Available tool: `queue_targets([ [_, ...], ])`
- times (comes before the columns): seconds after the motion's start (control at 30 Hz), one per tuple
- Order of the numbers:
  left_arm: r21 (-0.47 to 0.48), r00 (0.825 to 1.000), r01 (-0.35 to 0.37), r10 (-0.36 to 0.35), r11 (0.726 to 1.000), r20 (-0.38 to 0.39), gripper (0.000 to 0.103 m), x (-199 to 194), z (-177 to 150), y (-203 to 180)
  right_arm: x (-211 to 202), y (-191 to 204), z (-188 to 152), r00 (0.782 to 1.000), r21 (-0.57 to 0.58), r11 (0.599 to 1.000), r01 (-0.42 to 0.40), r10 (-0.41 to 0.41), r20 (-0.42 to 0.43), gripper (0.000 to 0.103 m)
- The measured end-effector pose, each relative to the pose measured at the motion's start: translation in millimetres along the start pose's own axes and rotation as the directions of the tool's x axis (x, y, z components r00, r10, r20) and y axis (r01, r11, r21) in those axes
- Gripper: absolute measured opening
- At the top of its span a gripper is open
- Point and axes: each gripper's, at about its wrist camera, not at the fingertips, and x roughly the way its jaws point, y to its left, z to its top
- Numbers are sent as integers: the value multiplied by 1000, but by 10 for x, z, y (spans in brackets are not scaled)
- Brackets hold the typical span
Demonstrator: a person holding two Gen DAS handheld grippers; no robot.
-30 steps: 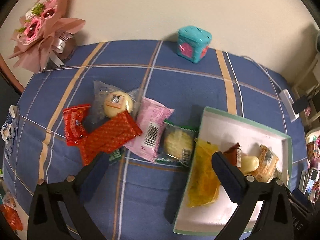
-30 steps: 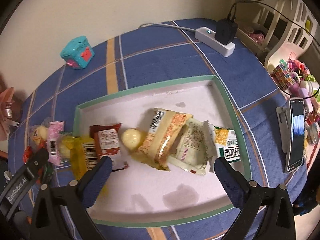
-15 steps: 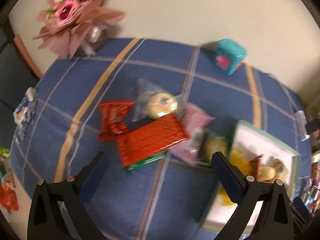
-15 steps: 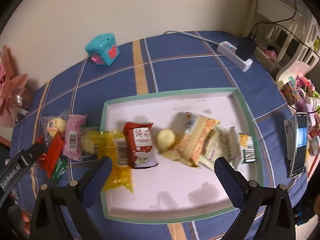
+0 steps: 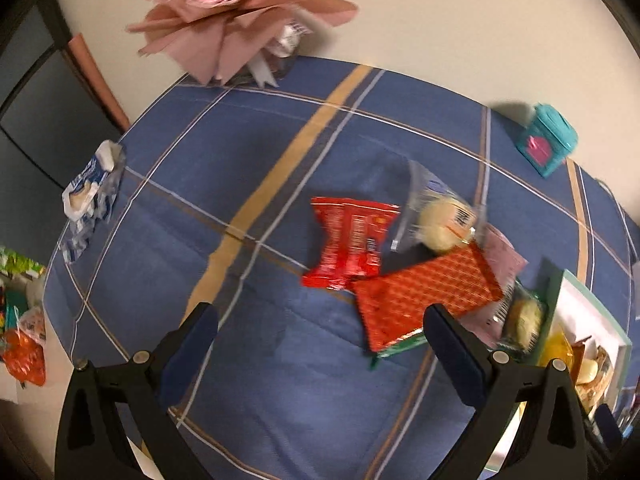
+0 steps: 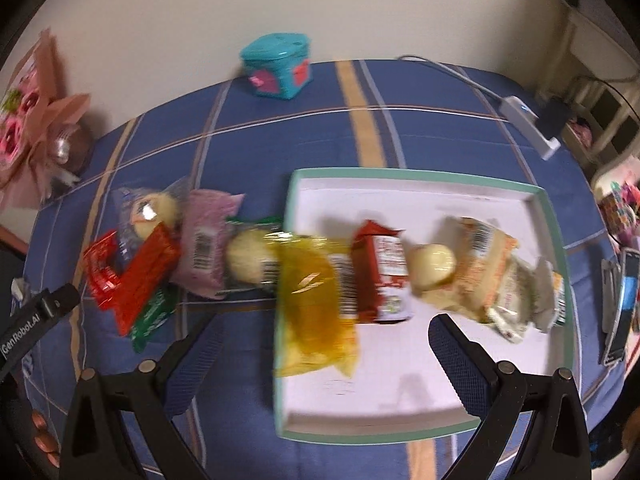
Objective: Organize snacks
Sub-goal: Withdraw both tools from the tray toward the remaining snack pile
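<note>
A white tray with a green rim (image 6: 420,178) lies on the blue checked cloth and holds several snack packs; a yellow bag (image 6: 316,304) hangs over its left rim. Left of it is a loose pile: a pink pack (image 6: 206,244), a large red packet (image 5: 424,300), a small red pack (image 5: 348,248) and a clear-wrapped yellow bun (image 5: 440,224). My left gripper (image 5: 320,356) is open and empty over bare cloth, near the pile's front left. My right gripper (image 6: 324,364) is open and empty above the tray's front left corner.
A teal cube box (image 6: 278,66) sits at the back by the wall. A pink bouquet (image 5: 236,12) stands at the back left, a blue-white wrapper (image 5: 90,196) at the left edge. A power strip (image 6: 528,126) and a phone (image 6: 622,304) lie to the right.
Both views have swung left: the left gripper moved from the tray's edge to the cloth by the loose pile, and the right gripper shifted toward the tray's left corner. Both stayed open.
</note>
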Motion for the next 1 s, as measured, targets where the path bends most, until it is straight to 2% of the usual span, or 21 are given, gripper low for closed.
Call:
queue_targets([
  [0.33, -54, 1000, 2, -3, 999, -19, 102, 73, 80, 307, 100, 444, -34, 999, -48, 998, -50, 49, -15, 103],
  [0.83, -10, 993, 28, -29, 1000, -113, 102, 478, 176, 193, 355, 800, -60, 995, -74, 993, -93, 90, -41, 103],
  [1.0, -9, 994, 44, -45, 999, -95, 102, 531, 285, 231, 436, 884, -63, 995, -71, 993, -94, 91, -46, 103],
])
